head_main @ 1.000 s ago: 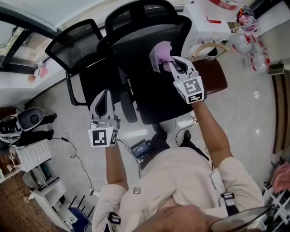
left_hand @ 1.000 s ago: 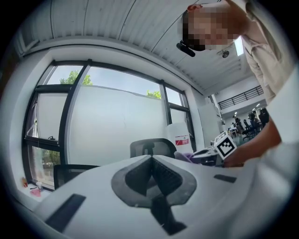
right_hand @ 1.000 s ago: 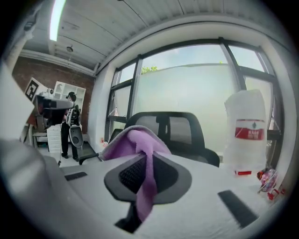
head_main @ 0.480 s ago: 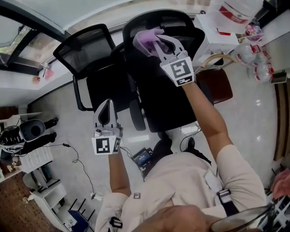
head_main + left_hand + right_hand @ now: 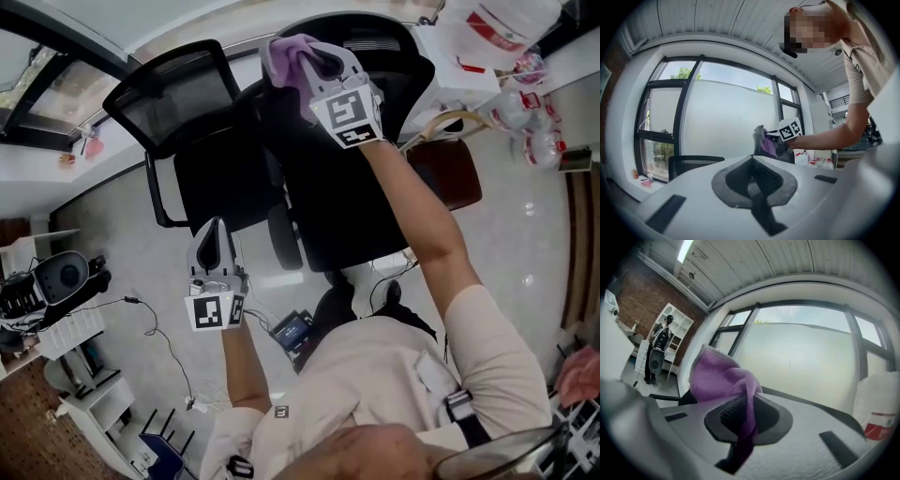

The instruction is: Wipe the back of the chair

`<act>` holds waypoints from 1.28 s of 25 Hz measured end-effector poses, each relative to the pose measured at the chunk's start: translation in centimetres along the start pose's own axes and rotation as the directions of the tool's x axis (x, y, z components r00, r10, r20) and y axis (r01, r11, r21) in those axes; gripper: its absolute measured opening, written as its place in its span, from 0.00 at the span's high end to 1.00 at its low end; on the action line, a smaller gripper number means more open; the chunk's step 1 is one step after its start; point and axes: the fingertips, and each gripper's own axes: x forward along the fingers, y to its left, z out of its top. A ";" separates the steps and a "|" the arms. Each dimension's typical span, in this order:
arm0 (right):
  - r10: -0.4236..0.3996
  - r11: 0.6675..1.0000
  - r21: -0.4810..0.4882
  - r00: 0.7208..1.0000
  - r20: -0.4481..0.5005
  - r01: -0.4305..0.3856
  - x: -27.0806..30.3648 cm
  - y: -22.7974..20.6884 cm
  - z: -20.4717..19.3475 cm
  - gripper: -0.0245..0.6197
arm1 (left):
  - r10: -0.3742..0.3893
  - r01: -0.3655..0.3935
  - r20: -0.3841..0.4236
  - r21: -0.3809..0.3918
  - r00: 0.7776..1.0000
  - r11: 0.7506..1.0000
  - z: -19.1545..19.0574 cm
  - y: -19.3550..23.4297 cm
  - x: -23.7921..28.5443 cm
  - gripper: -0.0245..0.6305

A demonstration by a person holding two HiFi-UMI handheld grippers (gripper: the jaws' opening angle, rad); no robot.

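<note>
Head view: the cloth (image 5: 284,49) is seen clamped in the right gripper (image 5: 305,64). Its jaws are closed narrowly on a fold, so that the loose bulk stands free ahead of the tips as a wiping pad. The cloth is held high, at the top edge of the chair (image 5: 328,187), against or just beside the upper back; contact cannot be confirmed. A start from the top is judged likely, so that strokes can be drawn downward over the back. The left gripper (image 5: 213,230) is held low and off to the side, clear of the back. Its jaws are closed together on nothing, so the surface to be wiped is left unobstructed.
</note>
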 end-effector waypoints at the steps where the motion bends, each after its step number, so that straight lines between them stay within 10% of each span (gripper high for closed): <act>1: -0.031 1.000 -0.002 0.999 -0.021 0.031 -0.3 -1.6 -0.7 0.94 | -0.004 0.004 0.000 -0.001 1.000 1.000 -0.1 -0.1 0.3 0.95; 13: -0.360 0.931 -0.110 0.922 -0.141 0.347 -8.3 -16.3 -5.2 0.94 | -0.087 0.087 0.005 -0.012 0.996 0.996 -0.5 -3.2 3.5 0.95; 26: -0.026 0.998 0.049 0.999 -0.046 0.028 -1.2 5.9 -2.8 0.94 | 0.016 -0.016 -0.025 -0.025 1.000 1.000 -2.5 0.8 -0.5 0.95; 32: -0.043 0.996 0.082 0.998 -0.037 0.046 -1.5 6.3 -3.5 0.94 | 0.023 -0.024 -0.034 -0.032 0.999 0.999 -3.1 1.7 -0.9 0.95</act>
